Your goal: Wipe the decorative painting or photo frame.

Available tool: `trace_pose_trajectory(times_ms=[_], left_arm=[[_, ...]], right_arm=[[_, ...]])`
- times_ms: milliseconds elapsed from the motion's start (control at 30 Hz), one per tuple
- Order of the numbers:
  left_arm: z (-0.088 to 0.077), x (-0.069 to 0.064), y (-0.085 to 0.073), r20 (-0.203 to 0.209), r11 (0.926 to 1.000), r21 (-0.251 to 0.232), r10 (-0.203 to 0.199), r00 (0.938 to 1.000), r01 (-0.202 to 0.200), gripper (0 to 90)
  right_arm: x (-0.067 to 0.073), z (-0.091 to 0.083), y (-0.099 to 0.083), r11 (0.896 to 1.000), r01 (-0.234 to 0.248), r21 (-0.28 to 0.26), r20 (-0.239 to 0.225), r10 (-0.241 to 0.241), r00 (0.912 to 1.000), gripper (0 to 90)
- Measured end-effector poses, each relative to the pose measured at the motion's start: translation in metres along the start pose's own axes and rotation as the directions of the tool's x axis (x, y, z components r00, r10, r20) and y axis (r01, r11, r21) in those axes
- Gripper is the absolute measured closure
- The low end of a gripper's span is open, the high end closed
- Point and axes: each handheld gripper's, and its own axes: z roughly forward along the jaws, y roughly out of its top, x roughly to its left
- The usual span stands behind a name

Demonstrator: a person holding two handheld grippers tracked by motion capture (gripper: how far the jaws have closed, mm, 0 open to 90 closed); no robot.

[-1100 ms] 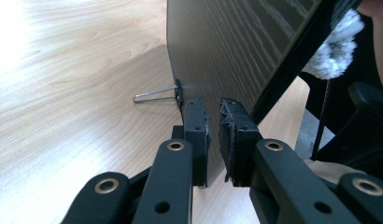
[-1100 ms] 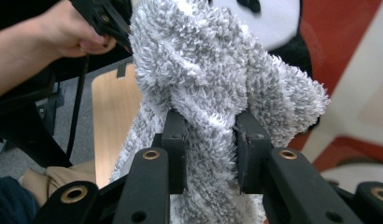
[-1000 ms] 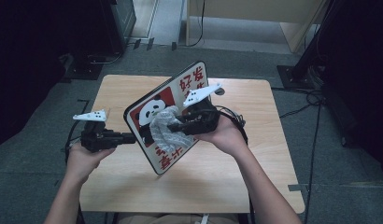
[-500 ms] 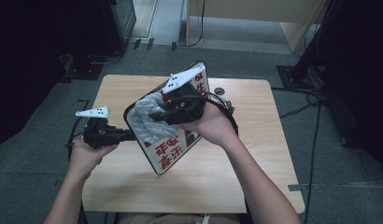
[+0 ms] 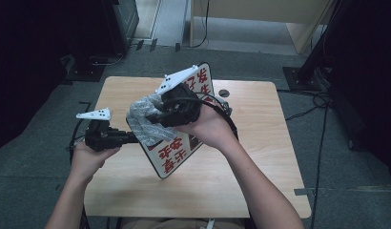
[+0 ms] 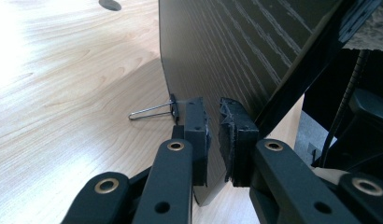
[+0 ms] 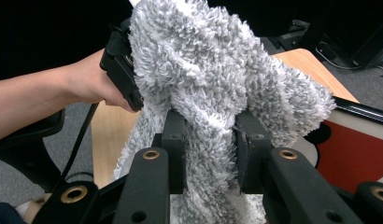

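Now, right tool (image 7: 209, 154) gripping fluffy grey cloth (image 7: 217, 74), left tool (image 6: 214, 140) clamping sign board (image 5: 179, 143) (red characters).

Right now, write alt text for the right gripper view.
A fluffy grey cloth is clamped between the right gripper's two black jaws and bulges above them. Behind it, a hand holds the left gripper, and part of a red and white board shows at right.

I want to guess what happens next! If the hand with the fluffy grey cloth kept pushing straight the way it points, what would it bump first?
Probably the picture board. The right gripper is shut on the grey cloth, aimed at the board's face, so the cloth would press there first. How near it is already is hard to tell.
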Motion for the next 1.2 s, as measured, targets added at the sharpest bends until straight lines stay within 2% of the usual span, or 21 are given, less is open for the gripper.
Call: trace_pose_trajectory(times_ms=[567,1200], left_arm=[[0.000,0.000,0.000,0.001,1.0000,0.001,0.001,1.0000,-0.001,81.6],[0.002,0.001,0.000,0.003,0.9999,0.011,0.002,1.0000,-0.002,81.7]], right_arm=[[0.001,0.009,-0.007,1.000,0.017,0.014,-0.010,-0.017,0.9998,70.7],[-0.003,0.021,-0.033,1.000,-0.003,0.002,-0.042,0.003,0.9991,70.6]])
